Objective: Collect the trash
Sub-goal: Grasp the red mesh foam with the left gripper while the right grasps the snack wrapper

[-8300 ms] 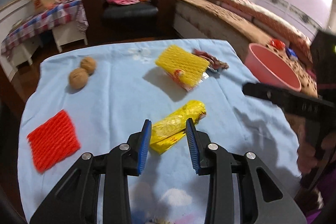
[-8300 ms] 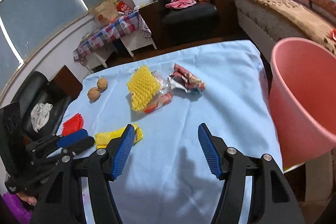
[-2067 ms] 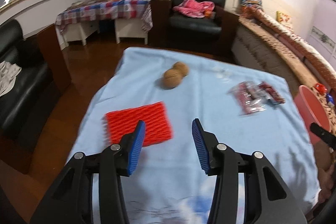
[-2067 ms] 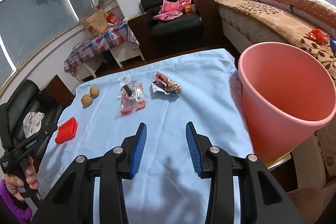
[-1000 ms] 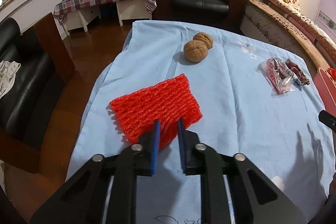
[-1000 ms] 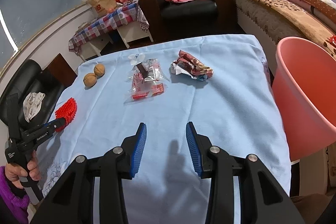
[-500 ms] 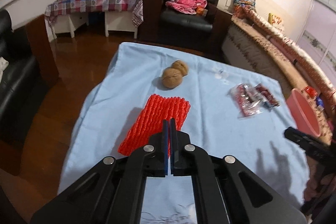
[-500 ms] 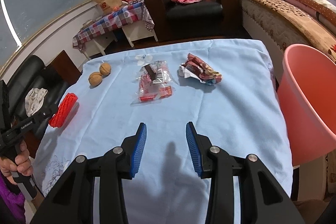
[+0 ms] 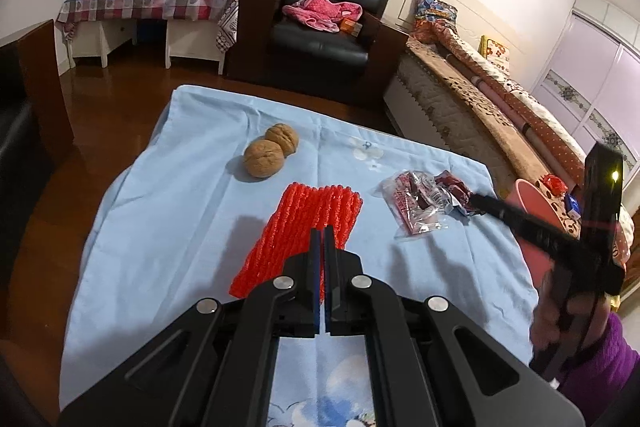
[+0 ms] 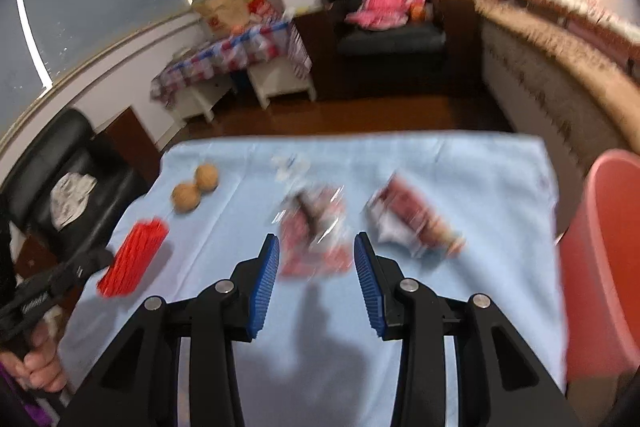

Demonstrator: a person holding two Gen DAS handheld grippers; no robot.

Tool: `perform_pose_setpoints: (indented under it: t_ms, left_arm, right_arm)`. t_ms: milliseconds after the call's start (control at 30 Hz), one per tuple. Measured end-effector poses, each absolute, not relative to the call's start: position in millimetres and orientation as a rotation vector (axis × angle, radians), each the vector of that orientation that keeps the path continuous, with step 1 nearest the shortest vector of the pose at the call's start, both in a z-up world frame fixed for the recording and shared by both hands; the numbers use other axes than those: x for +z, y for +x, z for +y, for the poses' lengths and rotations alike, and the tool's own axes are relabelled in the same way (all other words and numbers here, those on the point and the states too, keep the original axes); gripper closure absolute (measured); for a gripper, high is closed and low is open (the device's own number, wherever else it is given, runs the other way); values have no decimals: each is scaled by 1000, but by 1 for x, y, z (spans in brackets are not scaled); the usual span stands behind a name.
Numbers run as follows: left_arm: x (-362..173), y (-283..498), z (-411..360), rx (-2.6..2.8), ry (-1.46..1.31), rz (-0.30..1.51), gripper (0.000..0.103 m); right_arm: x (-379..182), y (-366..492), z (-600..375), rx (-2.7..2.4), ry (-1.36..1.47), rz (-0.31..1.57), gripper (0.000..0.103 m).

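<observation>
Left gripper point(image 9: 322, 233): fingers pinched together on the near edge of the red foam net point(image 9: 304, 227), only a thin slit between the blue pads. Net tilted, held up off the blue cloth of the tabletop point(image 9: 168, 227), casting a shadow to its left; in the right wrist view the net point(image 10: 134, 257) hangs edge-on over the tabletop's left edge, left gripper point(image 10: 86, 265) clamped on it. Right gripper point(image 10: 314, 265): fingers spread wide, nothing between them, hovering above the tabletop point(image 10: 480, 187); view blurred. Just past its fingertips lies a clear snack wrapper point(image 10: 316, 235), with a crumpled red wrapper point(image 10: 412, 225) beside it toward the right edge. In the left wrist view the clear wrapper point(image 9: 416, 203) and red wrapper point(image 9: 456, 189) lie touching near the right edge, the right gripper point(image 9: 504, 215) reaching in above them. Two walnuts point(image 9: 272, 151) sit touching each other toward the far left corner, well apart from the wrappers. Pink bin point(image 10: 604, 259) stands just off the tabletop's right edge, rim above tabletop level; contents not visible. Same bin point(image 9: 536, 203) partly hidden behind the right gripper.
</observation>
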State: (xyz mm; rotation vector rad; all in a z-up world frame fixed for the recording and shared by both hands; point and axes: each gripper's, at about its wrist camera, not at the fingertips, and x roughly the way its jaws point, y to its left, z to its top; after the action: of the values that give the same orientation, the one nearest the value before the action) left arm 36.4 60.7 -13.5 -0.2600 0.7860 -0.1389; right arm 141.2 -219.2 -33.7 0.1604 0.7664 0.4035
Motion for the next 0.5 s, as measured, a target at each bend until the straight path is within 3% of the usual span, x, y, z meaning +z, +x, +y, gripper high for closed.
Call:
perform_pose_setpoints:
  t_ms: [367,500]
  left_arm:
    - [-19,47,56,-164,-289,789,103]
    - [-18,48,55,-175,-288,783,103]
  right_arm:
    - [-37,168,-248,371,211,763,64]
    - [-46,179,-255,357,186,817,49]
